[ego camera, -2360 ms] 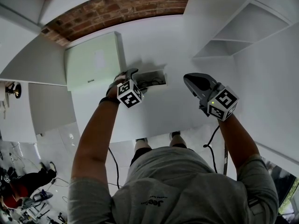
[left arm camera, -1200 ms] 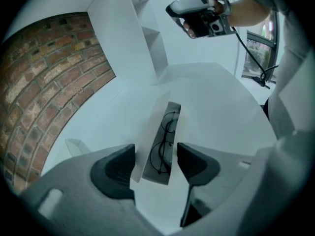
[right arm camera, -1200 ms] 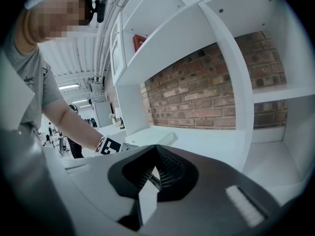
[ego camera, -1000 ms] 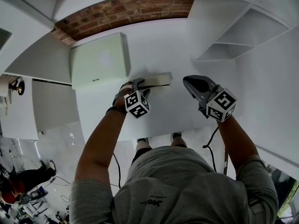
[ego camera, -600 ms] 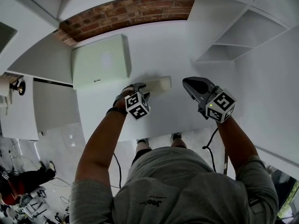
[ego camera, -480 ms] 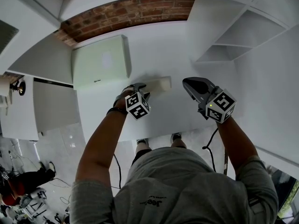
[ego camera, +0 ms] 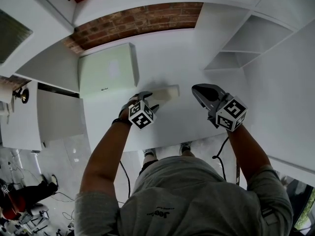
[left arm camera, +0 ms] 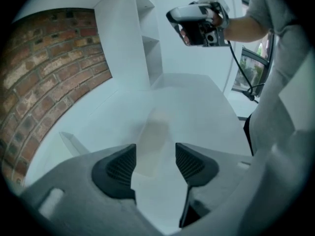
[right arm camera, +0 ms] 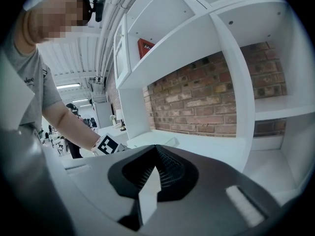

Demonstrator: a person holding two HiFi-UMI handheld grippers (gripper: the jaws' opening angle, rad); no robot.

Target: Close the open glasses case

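Glasses case (ego camera: 165, 93) is lying shut; left hand-held gripper (left arm camera: 155, 163) is hovering agape, right hand-held gripper (right arm camera: 156, 171) pinched together; a snag might reopen it.

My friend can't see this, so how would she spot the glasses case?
Look at the white table under the brick wall. Just right of the big pale green box, in front of the left claw, lies the glasses case: the only small, long, cream box, lid shut.
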